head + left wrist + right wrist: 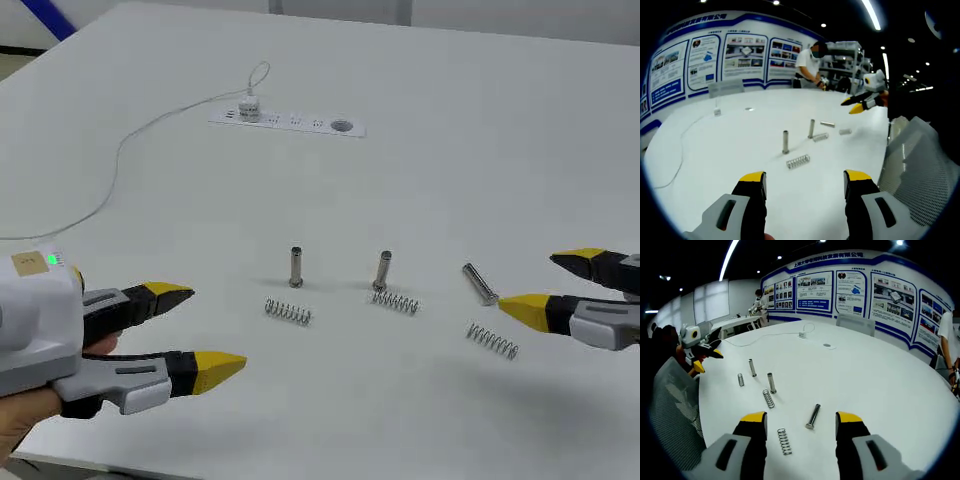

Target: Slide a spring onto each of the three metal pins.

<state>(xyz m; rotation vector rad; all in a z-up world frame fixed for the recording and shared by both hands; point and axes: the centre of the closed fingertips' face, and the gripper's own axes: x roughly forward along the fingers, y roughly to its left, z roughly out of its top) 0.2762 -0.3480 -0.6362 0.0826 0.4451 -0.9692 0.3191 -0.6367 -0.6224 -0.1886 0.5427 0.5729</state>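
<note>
Three metal pins are on the white table [480,140]. The left pin [296,267] and the middle pin [384,270] stand upright, while the right pin [480,284] lies on its side. A loose spring lies in front of each: left spring [288,312], middle spring [396,302], right spring [492,341]. My left gripper [212,330] hovers open near the table's front left, apart from the left spring [798,161]. Open too, my right gripper [530,282] sits just right of the lying pin [813,416], with the right spring [784,441] by its left jaw.
A white power strip [288,120] with a plugged cable [120,150] lies at the back of the table. A grey mesh chair [920,160] stands by the table's near edge. A person [807,62] stands beyond the far side.
</note>
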